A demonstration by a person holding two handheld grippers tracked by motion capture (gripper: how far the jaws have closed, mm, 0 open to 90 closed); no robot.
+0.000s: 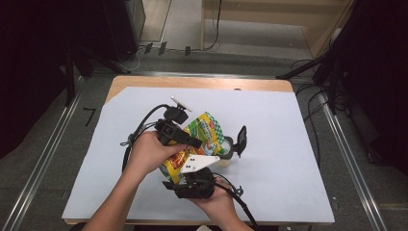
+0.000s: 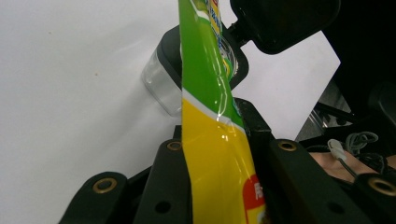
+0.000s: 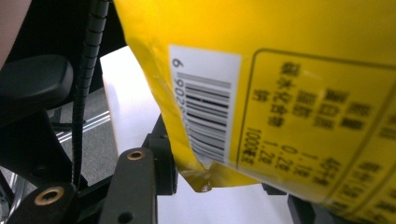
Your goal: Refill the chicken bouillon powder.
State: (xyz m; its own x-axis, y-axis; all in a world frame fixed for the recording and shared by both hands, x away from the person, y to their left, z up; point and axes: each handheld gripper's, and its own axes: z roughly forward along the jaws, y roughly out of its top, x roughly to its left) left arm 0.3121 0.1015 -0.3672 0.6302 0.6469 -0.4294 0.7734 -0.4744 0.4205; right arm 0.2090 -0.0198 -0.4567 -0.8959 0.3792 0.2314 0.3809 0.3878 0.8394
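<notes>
The yellow and green snack bag point(image 1: 199, 139) is held up above the white sheet point(image 1: 288, 144) that covers the bench point(image 1: 202, 83), near the sheet's middle. The left tongs point(image 2: 217, 154) are clamped on the bag's thin edge, one jaw on each side. The right tongs point(image 3: 219, 186) stand at the bag's lower corner beside the barcode; I cannot tell whether they press on it. A clear container point(image 2: 161, 86) with a black hinged lid point(image 1: 240, 140) stands on the sheet just behind the bag.

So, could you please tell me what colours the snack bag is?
The snack bag is yellow below and green above, clearest in the left gripper view.
</notes>
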